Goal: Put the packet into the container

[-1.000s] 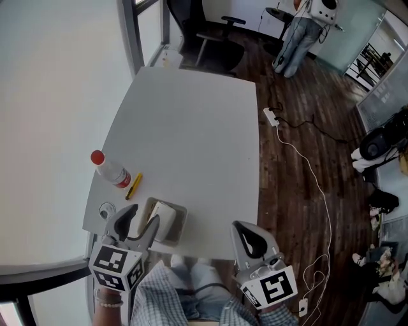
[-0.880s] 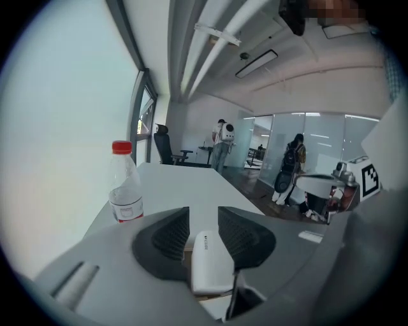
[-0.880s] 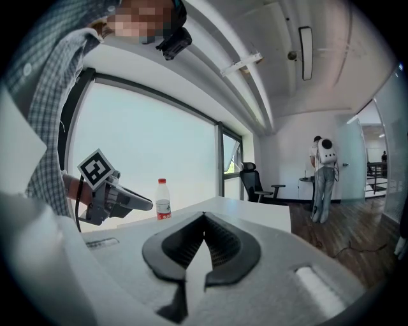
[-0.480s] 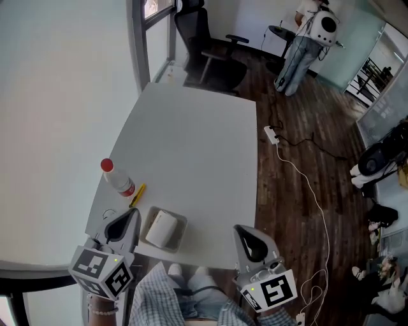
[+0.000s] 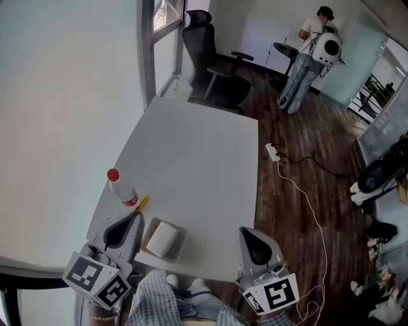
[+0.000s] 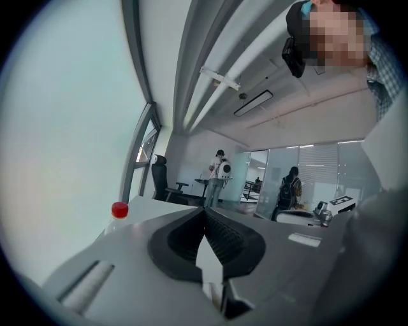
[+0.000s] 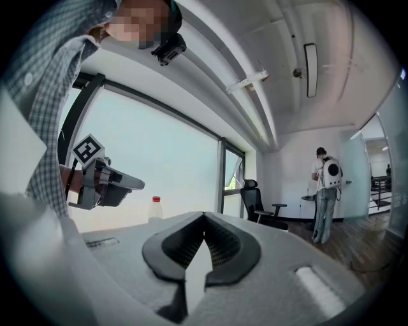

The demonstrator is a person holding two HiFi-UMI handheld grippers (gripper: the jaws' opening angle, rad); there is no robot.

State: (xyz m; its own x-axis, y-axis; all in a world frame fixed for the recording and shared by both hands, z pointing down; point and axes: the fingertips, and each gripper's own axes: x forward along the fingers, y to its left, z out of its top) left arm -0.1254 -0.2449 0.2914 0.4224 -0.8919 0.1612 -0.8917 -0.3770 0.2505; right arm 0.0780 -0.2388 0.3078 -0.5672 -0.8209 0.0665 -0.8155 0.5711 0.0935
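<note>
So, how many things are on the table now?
4: a red-capped bottle at the left edge, a yellow pen beside it, the container, the packet inside it. The left tool may hide more.

This is an office. Far ahead of the left claw (image 5: 129,221), a black office chair (image 5: 213,63) stands past a big white tabletop (image 5: 191,159), next to a tall window (image 5: 162,16). Right of the right claw (image 5: 250,234) are a wood floor (image 5: 306,159), glass walls (image 5: 357,44) and a person (image 5: 306,60) standing.
</note>
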